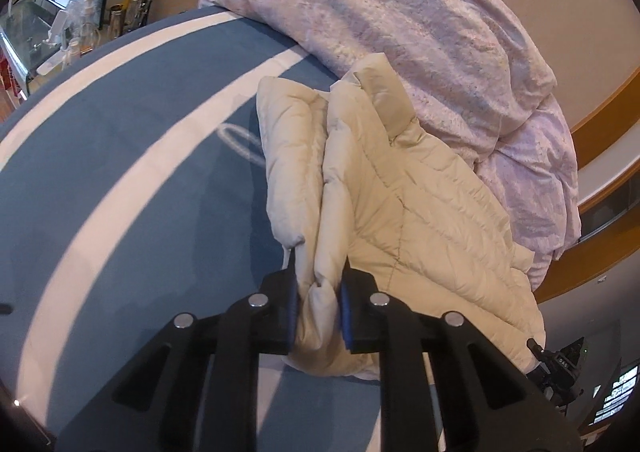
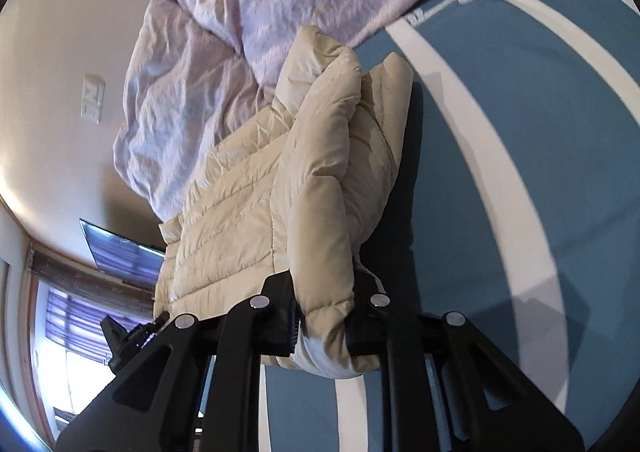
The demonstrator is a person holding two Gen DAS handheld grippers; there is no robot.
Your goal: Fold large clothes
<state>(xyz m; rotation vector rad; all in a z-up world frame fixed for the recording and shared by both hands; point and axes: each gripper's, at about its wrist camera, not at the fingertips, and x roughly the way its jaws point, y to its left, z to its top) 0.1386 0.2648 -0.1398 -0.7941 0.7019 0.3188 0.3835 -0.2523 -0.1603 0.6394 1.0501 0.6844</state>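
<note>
A cream quilted puffer jacket lies on a bed with a blue sheet with white stripes. My left gripper is shut on a bunched edge of the jacket near me. The jacket also shows in the right wrist view, partly lifted off the sheet and folded on itself. My right gripper is shut on a thick padded fold of it. Part of the other gripper shows past the jacket's edge in each view.
A crumpled pink-white duvet is heaped on the bed behind the jacket, and also shows in the right wrist view. A cluttered glass shelf stands past the bed's edge. A wall TV and a window lie beyond.
</note>
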